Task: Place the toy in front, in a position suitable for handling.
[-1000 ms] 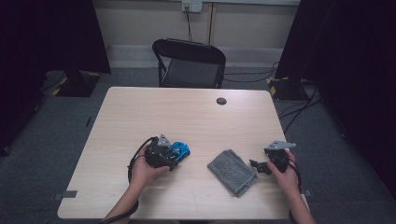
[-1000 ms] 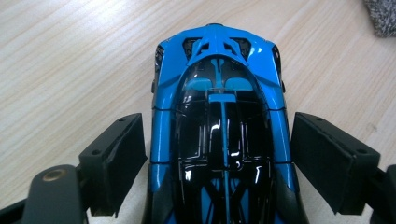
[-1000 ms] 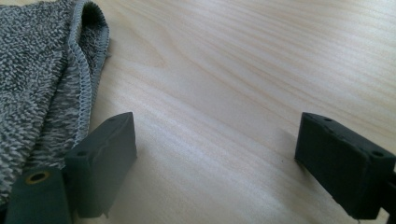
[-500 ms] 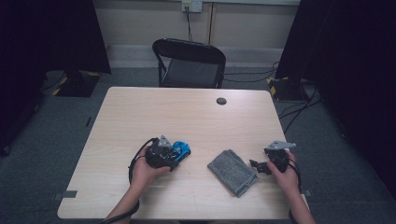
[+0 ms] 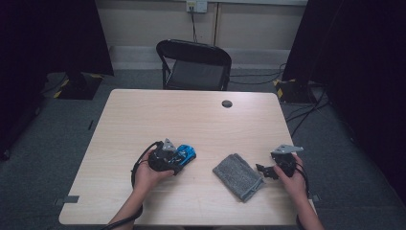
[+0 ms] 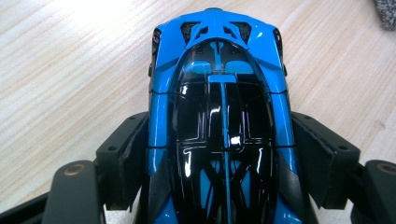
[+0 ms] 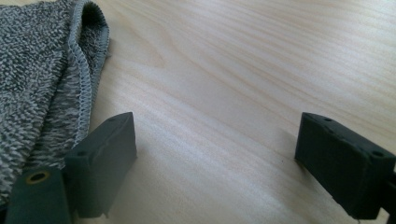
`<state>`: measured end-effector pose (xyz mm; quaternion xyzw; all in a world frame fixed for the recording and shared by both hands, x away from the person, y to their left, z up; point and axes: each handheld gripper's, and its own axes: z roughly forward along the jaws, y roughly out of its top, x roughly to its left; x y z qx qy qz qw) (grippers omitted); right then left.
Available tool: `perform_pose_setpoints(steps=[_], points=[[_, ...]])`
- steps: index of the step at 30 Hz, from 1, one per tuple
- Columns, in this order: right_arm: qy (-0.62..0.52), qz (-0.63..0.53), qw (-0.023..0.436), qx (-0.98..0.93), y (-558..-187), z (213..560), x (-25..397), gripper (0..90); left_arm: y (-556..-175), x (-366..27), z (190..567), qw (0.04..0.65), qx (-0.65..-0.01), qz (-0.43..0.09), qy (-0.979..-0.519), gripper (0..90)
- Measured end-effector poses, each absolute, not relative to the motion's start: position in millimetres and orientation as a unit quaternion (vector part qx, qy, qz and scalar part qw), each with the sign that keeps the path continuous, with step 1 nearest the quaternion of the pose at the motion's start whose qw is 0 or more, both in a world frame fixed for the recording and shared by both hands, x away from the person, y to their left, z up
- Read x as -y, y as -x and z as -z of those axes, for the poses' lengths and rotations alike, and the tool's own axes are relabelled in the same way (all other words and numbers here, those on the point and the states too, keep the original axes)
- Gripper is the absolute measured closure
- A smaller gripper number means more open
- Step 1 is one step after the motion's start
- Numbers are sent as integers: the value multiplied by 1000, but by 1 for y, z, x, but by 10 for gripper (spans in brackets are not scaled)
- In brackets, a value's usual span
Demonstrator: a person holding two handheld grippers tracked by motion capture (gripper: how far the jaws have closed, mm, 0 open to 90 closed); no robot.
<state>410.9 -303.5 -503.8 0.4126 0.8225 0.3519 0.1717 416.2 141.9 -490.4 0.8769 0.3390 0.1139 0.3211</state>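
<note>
A blue and black toy car sits between the jaws of my left gripper, which is shut on its sides. In the high view the toy car pokes out of the left gripper at the table's front left. A folded grey towel lies flat right of it. My right gripper rests on the table just right of the towel, pointing at it. In the right gripper view its jaws stand wide open over bare wood, and the towel's hemmed edge touches the left jaw.
The light wooden table has a black cable grommet near its far edge. A black folding chair stands behind the table. Dark curtains hang at both sides, and cables lie on the grey floor.
</note>
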Motion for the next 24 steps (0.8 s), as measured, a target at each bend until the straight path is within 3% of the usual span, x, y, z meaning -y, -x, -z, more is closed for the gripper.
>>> perform_pose_setpoints(steps=[24], points=[[-412, -352, 171, -822, -411, 504, 304, 119, -413, -143, 477, 324, -328, -117, -880, 279]])
